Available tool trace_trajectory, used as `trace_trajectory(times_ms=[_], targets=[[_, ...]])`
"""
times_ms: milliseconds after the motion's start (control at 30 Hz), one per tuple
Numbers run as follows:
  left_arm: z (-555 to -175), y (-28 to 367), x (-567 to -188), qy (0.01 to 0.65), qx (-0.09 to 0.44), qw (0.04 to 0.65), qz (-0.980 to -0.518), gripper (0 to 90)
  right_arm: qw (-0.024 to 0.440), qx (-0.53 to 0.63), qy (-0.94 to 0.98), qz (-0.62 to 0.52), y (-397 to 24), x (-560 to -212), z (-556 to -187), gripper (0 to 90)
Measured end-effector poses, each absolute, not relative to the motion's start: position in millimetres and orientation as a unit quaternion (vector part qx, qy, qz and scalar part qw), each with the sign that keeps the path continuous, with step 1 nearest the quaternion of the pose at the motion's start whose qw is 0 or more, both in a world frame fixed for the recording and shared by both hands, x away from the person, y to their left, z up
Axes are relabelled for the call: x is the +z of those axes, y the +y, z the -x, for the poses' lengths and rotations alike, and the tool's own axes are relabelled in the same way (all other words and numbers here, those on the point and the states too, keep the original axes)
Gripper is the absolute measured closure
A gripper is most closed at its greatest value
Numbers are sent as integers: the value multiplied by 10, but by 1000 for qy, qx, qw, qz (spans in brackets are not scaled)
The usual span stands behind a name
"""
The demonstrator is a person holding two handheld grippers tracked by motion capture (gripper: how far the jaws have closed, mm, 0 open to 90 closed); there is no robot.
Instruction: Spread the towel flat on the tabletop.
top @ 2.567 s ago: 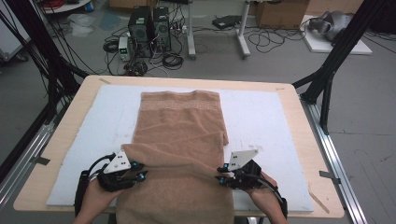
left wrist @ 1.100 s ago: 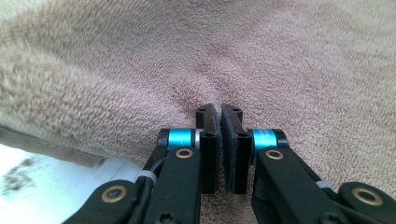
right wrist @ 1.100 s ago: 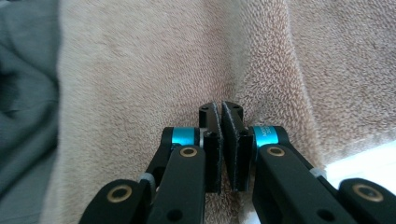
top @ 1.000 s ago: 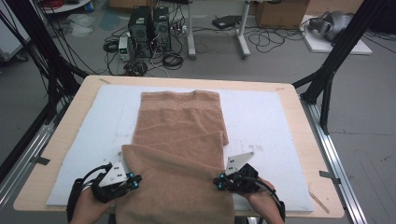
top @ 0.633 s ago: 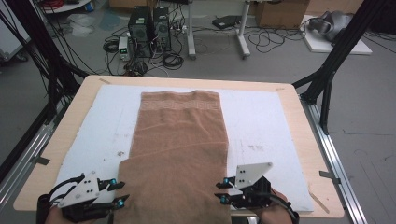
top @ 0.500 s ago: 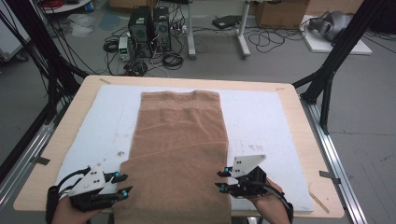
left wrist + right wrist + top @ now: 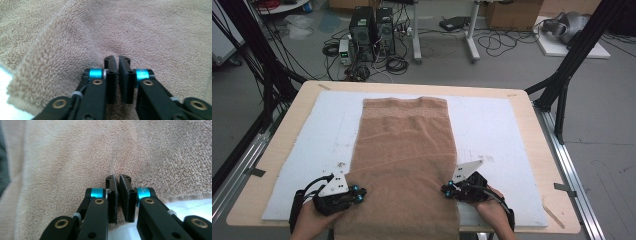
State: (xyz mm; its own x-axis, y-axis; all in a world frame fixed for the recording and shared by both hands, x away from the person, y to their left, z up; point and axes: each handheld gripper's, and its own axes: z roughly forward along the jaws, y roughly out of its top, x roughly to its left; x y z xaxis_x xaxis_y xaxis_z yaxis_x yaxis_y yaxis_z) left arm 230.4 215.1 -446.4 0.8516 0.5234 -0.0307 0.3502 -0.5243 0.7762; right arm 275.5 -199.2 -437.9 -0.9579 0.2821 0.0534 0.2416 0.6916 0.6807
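The right tool (image 7: pixel 118 183) has just been closing; its black jaws now pinch a fold of the tan towel (image 7: pixel 75 157) at 12 o'clock. White padding (image 7: pixel 190 206) shows at 4 o'clock.

Grey floor (image 7: pixel 512 65) strewn with cables (image 7: pixel 397 62), computer towers (image 7: pixel 372 25) behind table.

Matt, looped terry-cloth towel (image 7: pixel 404 150)

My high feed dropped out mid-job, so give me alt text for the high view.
A long tan towel lies lengthwise down a white mat on a wooden table. At its near end, the left tongs and right tongs meet its two side edges, each held in a hand.
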Motion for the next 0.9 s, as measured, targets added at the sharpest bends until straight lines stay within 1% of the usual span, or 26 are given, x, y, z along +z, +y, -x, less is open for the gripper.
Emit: trace_trajectory(times_ms=[33, 100, 200, 233, 267, 300, 333, 400, 433, 567, 733, 767, 833, 900], targets=[[-2302, 2161, -4452, 250, 97, 417, -868, 867, 19, 368, 919, -141, -1998, -4374, -2752, 859], [-2246, 2174, -4396, 245, 92, 424, -867, 868, 18, 370, 918, -142, -2022, -4331, -2712, 858], [-2034, 2202, -4223, 225, 81, 456, -857, 866, 18, 386, 914, -127, -2073, -4172, -2540, 850], [-1953, 2214, -4159, 216, 82, 467, -853, 858, 14, 392, 912, -117, -2085, -4110, -2463, 831], [-1889, 2231, -4101, 212, 89, 475, -849, 826, 13, 392, 913, -109, -2099, -4047, -2387, 801], [-1857, 2245, -4056, 216, 94, 478, -846, 720, 20, 392, 914, -107, -2113, -3990, -2321, 758], [-1857, 2260, -4022, 220, 95, 476, -846, 626, 29, 394, 913, -105, -2130, -3943, -2286, 746], [-1917, 2276, -4001, 224, 114, 467, -848, 594, 40, 394, 912, -108, -2150, -3888, -2291, 705], [-1955, 2279, -4008, 229, 115, 465, -847, 582, 48, 393, 911, -116, -2155, -3880, -2334, 683], [-2160, 2276, -4131, 255, 133, 449, -846, 583, 61, 375, 914, -141, -2128, -3992, -2539, 637], [-2359, 2263, -4364, 284, 136, 416, -853, 614, 56, 373, 909, -178, -2152, -4215, -2789, 634], [-2367, 2259, -4404, 286, 133, 412, -855, 630, 55, 371, 909, -182, -2152, -4244, -2817, 633], [-2344, 2256, -4459, 283, 133, 408, -858, 689, 52, 363, 912, -184, -2145, -4297, -2855, 632], [-2296, 2274, -4473, 281, 138, 417, -853, 736, 49, 350, 918, -179, -2131, -4353, -2865, 668]])
